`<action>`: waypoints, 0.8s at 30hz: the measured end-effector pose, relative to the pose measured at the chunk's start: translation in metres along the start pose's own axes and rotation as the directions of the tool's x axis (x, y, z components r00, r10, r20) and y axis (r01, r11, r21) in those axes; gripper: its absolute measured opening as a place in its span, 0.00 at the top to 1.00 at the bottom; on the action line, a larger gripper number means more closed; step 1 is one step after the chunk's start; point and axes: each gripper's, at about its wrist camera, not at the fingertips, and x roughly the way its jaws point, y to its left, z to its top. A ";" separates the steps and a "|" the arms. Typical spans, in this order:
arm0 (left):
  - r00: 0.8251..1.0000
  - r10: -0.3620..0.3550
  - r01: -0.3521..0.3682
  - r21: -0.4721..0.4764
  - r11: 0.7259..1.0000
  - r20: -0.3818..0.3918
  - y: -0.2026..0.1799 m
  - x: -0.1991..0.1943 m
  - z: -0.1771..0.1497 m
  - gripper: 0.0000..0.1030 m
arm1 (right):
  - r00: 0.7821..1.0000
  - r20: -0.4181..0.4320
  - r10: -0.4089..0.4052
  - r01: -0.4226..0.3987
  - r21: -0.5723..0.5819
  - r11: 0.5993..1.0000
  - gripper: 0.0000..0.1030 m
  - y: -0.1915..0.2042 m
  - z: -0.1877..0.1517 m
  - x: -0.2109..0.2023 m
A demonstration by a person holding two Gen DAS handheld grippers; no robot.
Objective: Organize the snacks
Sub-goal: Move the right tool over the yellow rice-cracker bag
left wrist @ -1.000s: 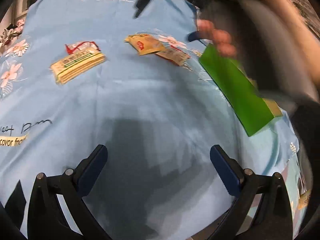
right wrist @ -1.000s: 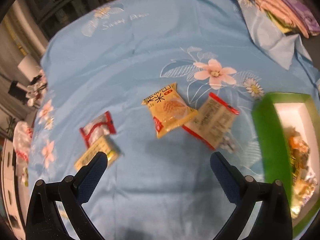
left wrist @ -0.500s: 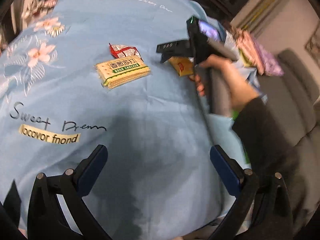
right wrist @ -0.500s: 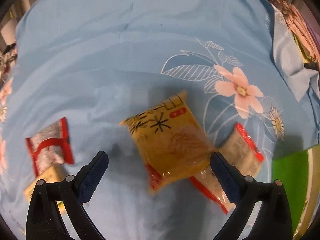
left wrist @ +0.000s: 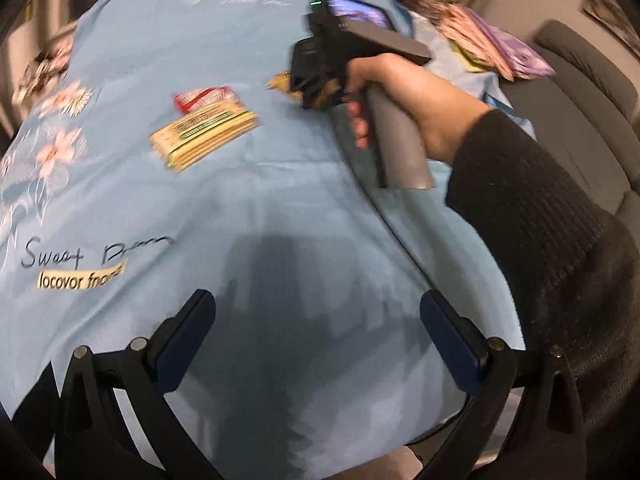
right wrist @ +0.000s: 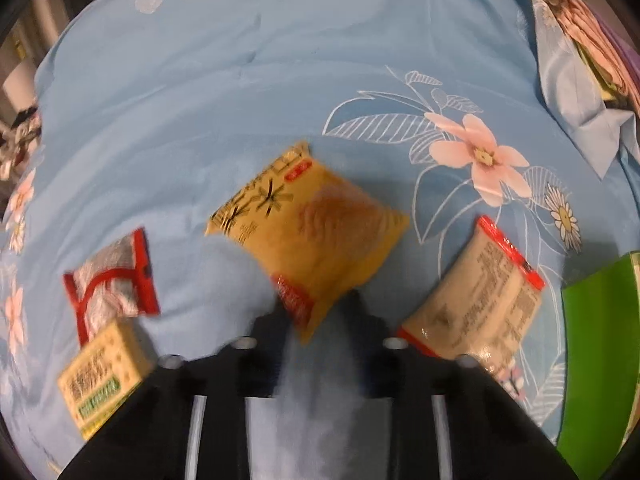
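A yellow snack packet [right wrist: 316, 236] lies on the blue flowered cloth [right wrist: 200, 92]. My right gripper [right wrist: 316, 320] is closing its jaws on the packet's near corner, and the pads press on it. The left wrist view shows a hand holding that right gripper [left wrist: 316, 80] low over the yellow packet [left wrist: 280, 80]. My left gripper [left wrist: 320, 336] hangs open above bare cloth with nothing between its fingers. A cracker pack [left wrist: 204, 136] and a red-and-white packet [left wrist: 204, 98] lie to the left of the right gripper.
A beige packet with red ends [right wrist: 480, 304] lies right of the yellow one. A green box [right wrist: 600, 360] stands at the right edge. The red-and-white packet [right wrist: 112, 280] and cracker pack [right wrist: 100, 380] are at the lower left. Folded fabrics [left wrist: 496, 40] and a grey sofa [left wrist: 580, 92] lie beyond.
My right gripper came down over the yellow packet and its wide-open jaws closed on the near corner. The left view swung away from the green box and stays open.
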 end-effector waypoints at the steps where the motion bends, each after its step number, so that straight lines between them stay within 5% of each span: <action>1: 1.000 -0.010 0.010 0.010 1.000 0.003 -0.003 0.001 -0.001 0.01 | 1.000 -0.003 0.001 -0.001 -0.015 1.000 0.80 0.001 -0.004 -0.003; 7: 0.997 -0.074 0.074 -0.011 0.997 -0.033 -0.004 0.012 0.002 0.01 | 0.999 -0.034 0.030 -0.030 0.007 1.000 0.79 -0.006 -0.020 -0.020; 10: 0.996 -0.083 0.083 -0.026 0.996 -0.032 -0.001 0.011 0.004 0.01 | 0.998 -0.063 0.024 -0.018 0.088 0.996 0.54 -0.016 -0.019 -0.028; 12: 0.998 -0.061 0.060 -0.027 0.998 -0.030 0.002 0.008 0.003 0.01 | 0.997 -0.067 0.027 -0.016 0.157 0.988 0.27 -0.016 -0.014 -0.031; 19: 0.997 -0.048 0.044 -0.079 0.996 -0.059 0.013 0.013 0.006 0.01 | 0.995 -0.052 0.080 -0.060 0.306 0.950 0.21 -0.019 0.017 -0.027; 22: 0.997 -0.021 0.013 -0.103 0.995 -0.072 0.019 0.017 0.007 0.01 | 0.983 -0.076 0.167 -0.120 0.423 0.898 0.21 -0.022 0.021 -0.009; 24: 0.998 0.007 -0.015 -0.117 0.993 -0.068 0.026 0.017 0.009 0.01 | 0.975 -0.071 0.210 -0.149 0.490 0.859 0.12 -0.026 0.025 0.004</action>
